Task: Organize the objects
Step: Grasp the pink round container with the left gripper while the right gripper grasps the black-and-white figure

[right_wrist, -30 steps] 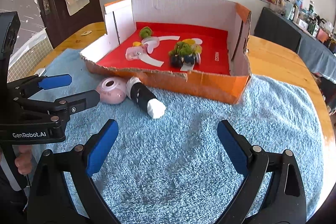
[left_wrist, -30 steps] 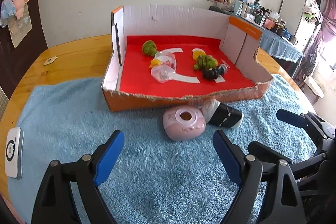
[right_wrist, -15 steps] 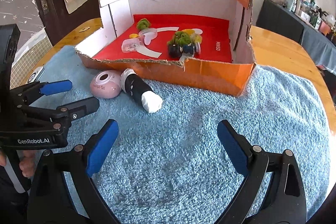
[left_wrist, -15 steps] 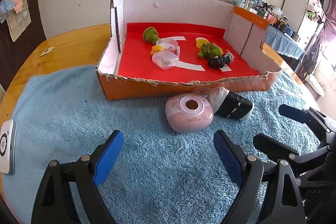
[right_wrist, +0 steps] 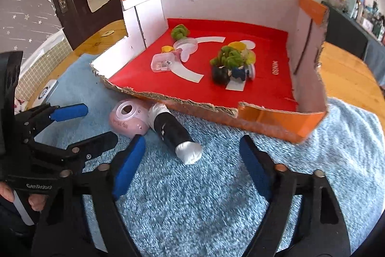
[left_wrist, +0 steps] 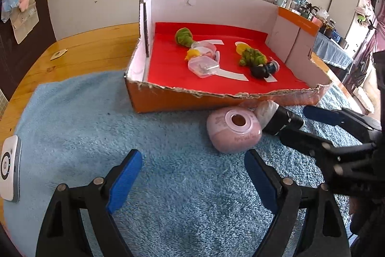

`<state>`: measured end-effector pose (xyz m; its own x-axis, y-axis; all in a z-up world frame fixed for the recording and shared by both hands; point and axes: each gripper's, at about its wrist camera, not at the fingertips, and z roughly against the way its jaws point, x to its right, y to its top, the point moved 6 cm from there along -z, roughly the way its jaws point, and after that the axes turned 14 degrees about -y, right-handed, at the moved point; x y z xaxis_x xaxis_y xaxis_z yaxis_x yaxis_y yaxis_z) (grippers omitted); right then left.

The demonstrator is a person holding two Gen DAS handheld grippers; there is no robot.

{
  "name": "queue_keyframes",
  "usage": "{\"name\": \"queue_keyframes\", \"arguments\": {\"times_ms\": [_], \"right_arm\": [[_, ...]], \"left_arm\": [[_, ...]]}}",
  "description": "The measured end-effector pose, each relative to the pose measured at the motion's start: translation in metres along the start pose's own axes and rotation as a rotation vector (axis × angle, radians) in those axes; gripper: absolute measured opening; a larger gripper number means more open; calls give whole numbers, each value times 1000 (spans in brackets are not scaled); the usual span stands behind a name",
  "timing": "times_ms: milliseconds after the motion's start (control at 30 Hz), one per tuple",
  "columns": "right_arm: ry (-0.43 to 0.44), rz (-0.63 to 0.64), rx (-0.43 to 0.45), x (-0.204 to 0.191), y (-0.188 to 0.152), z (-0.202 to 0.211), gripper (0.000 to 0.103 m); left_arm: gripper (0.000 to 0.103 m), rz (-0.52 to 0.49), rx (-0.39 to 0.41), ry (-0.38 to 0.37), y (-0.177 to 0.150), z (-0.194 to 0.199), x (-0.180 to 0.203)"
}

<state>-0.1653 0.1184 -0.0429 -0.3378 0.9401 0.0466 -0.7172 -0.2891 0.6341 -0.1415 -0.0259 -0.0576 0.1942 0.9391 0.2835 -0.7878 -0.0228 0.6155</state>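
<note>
Left wrist view: the left gripper (left_wrist: 190, 182) hangs over the blue towel (left_wrist: 72, 127) with its blue pads spread wide and nothing between them. Ahead of it, just in front of the cardboard box (left_wrist: 168, 100), lies a pink rounded case (left_wrist: 234, 131) with a hole in its top, and touching the case's right side lies a black tube with white ends (left_wrist: 279, 119) — both on the towel, close against the box's torn front wall.

The right gripper (right_wrist: 192, 160) points at the black tube from the near side; its jaws have just been closing, yet the pads stand apart and do not press on anything, with the tube's near white end just ahead of the gap. In the left wrist view its two fingers reach toward the tube from the right.

Inside the box, on the red floor, sit two green plush tufts (left_wrist: 184, 36), clear plastic containers (left_wrist: 203, 65), small yellow pieces and a small black toy (left_wrist: 261, 70). Left of the box, at the towel's edge, lies a white device (left_wrist: 9, 171).
</note>
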Motion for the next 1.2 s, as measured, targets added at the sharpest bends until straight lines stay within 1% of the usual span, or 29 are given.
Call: {"name": "queue_keyframes", "arguments": {"times_ms": [33,67,100,133,167,200,333,433,567,733,767,833,900,1033,1200], "right_arm": [[10,-1,-7,-1,0,-3,63],[16,1,-12,-2,0,-6,61],[21,6,-12,-4,0,-8,55],[26,12,-13,-6,0,-9,45],[45,15,-7,-8,1,-8,40],[44,19,-8,-9,0,-8,35],[16,22,-1,-4,-4,-2,33],[-20,-9,-4,11,-9,3,33],[-15,-27,-12,20,-13,5,33],[2,-22,-16,15,-9,1,33],[4,-21,-16,13,-9,0,33],[8,-16,-16,11,-8,-1,33],[6,-11,-16,10,-9,-2,33],[6,-9,-10,9,-10,0,30],[26,-19,1,6,-12,7,28]], "left_arm": [[89,0,-1,-1,0,0,0],[89,-2,-2,-2,-1,0,0],[89,-3,-4,-3,-1,1,1],[89,-6,-4,-5,-1,1,2],[89,-10,-5,-8,-1,0,4],[89,-13,-6,-10,-1,-1,5],[89,-29,-9,-25,3,-7,14],[89,-34,-11,-30,7,-13,19],[89,-32,-14,-24,12,-24,23],[87,-16,-12,-10,17,-30,21],[85,-14,-10,-10,17,-30,20],[78,-16,-4,-6,17,-28,20],[59,-28,1,-5,16,-26,21],[57,-18,9,-25,15,-22,18],[57,-13,19,-40,13,-16,18]]}}
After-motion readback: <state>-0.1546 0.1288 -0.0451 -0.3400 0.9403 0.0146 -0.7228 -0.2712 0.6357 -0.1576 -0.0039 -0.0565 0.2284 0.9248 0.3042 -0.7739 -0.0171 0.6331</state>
